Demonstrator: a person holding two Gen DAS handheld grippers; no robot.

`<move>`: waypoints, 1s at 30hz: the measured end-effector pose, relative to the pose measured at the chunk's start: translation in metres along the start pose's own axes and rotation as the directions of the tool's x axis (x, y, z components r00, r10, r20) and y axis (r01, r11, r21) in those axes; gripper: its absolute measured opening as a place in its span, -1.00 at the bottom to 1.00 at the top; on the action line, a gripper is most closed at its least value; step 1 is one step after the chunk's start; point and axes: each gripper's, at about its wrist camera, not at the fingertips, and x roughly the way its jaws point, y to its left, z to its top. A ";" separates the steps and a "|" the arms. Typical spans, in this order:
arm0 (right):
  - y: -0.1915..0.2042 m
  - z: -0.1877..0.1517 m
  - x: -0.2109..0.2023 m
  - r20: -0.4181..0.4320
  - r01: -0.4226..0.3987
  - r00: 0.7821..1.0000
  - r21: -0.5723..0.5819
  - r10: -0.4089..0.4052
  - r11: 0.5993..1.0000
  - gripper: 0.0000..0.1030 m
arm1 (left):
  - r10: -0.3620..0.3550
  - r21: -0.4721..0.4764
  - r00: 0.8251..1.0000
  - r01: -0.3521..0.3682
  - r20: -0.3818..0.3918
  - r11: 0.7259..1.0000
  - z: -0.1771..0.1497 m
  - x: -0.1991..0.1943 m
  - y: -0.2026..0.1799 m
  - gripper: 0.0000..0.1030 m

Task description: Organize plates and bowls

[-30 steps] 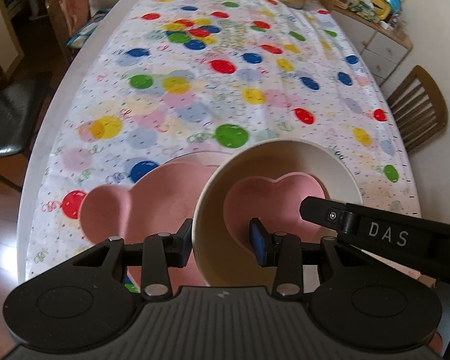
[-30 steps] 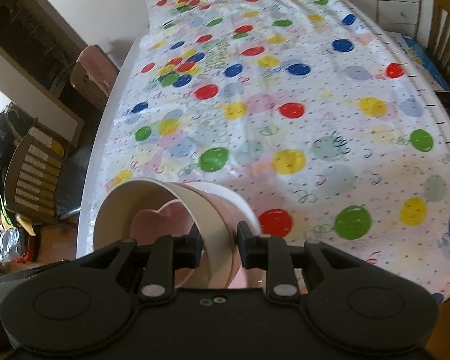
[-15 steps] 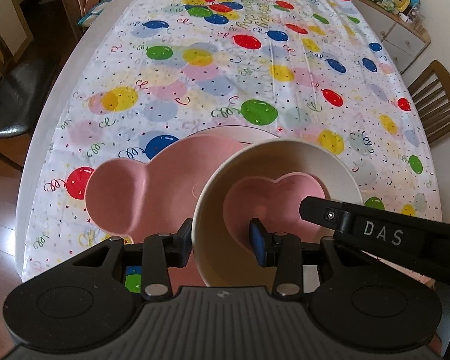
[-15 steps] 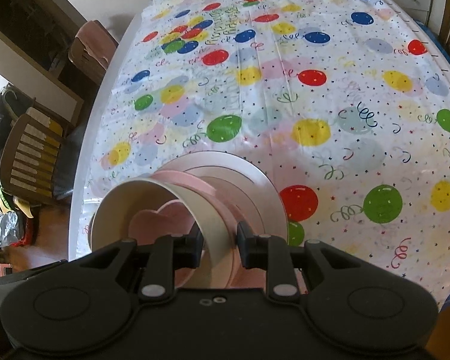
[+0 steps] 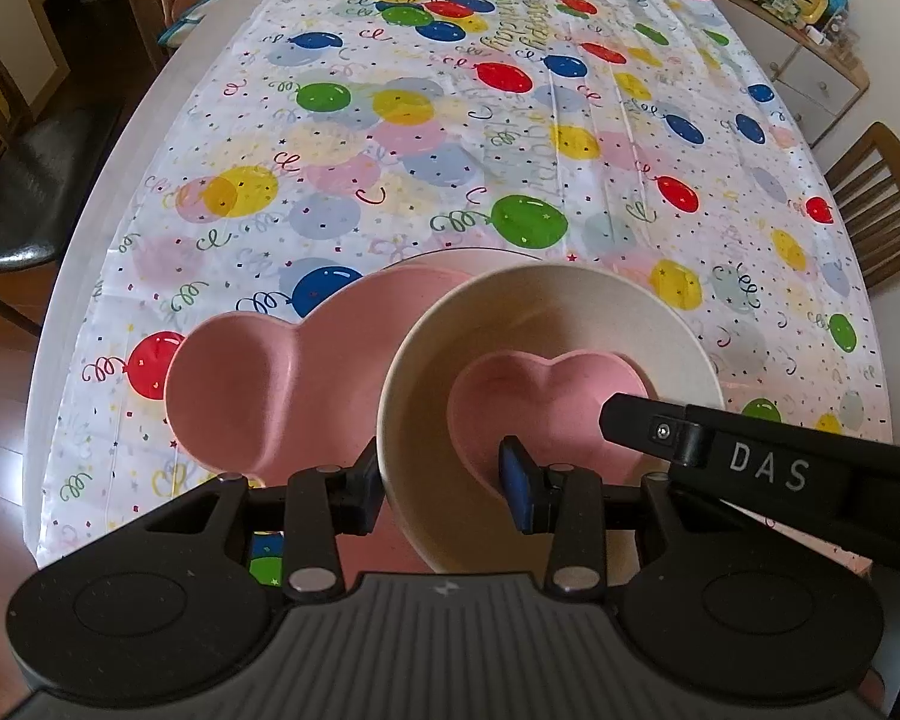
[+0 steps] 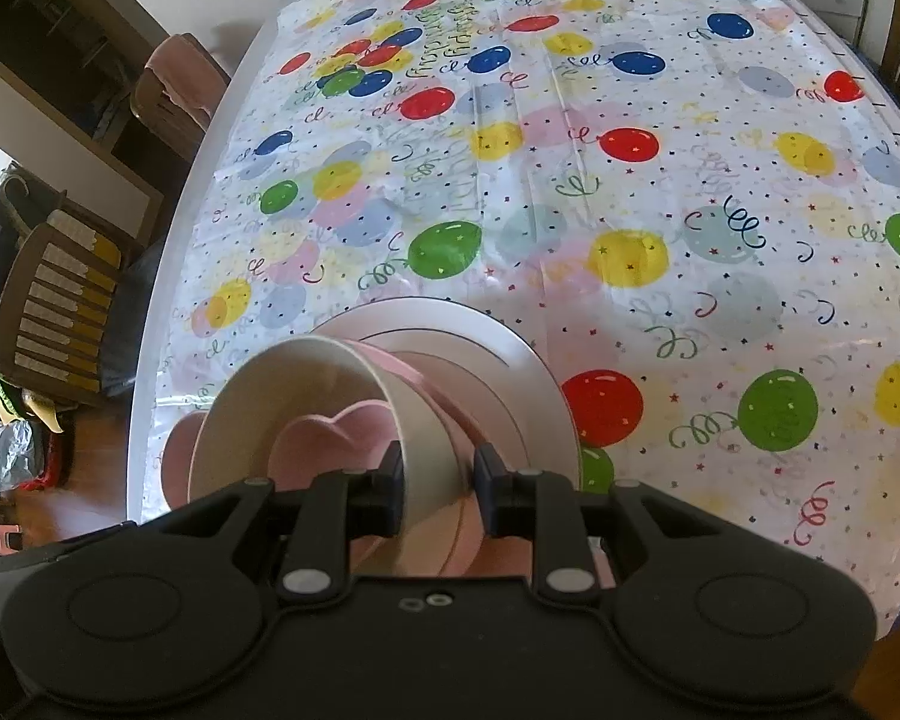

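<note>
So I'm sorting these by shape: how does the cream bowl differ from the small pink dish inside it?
The cream bowl is round; the pink dish is heart-shaped. The cream bowl is larger and deeper and holds the pink dish, which sits low within it. Both are plain, matte and unpatterned.
</note>
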 end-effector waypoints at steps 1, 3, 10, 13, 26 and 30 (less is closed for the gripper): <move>0.000 0.000 0.000 -0.001 0.000 1.000 -0.002 0.000 1.000 -0.53 | -0.001 -0.001 1.000 0.001 0.003 1.000 0.000 -0.001 0.000 -0.25; -0.001 0.000 -0.001 -0.003 -0.011 1.000 0.002 0.011 1.000 -0.48 | -0.003 0.001 1.000 0.003 0.011 1.000 -0.001 -0.002 0.000 -0.25; -0.001 -0.001 -0.012 0.018 -0.029 0.999 -0.023 0.030 0.999 -0.40 | -0.014 0.009 0.999 0.014 0.045 1.000 -0.003 -0.012 -0.001 -0.22; -0.003 -0.003 -0.019 0.028 -0.037 0.999 -0.027 0.038 0.999 -0.39 | -0.028 0.018 0.998 0.027 0.053 0.999 -0.006 -0.015 -0.003 -0.14; -0.008 -0.015 -0.058 0.106 -0.068 0.991 -0.076 0.076 0.995 -0.09 | -0.075 0.034 0.987 0.071 0.142 0.997 -0.020 -0.050 0.001 0.15; -0.006 -0.021 -0.071 0.125 -0.080 0.988 -0.097 0.092 0.992 0.03 | -0.070 0.042 0.982 0.063 0.177 0.997 -0.028 -0.064 0.003 0.18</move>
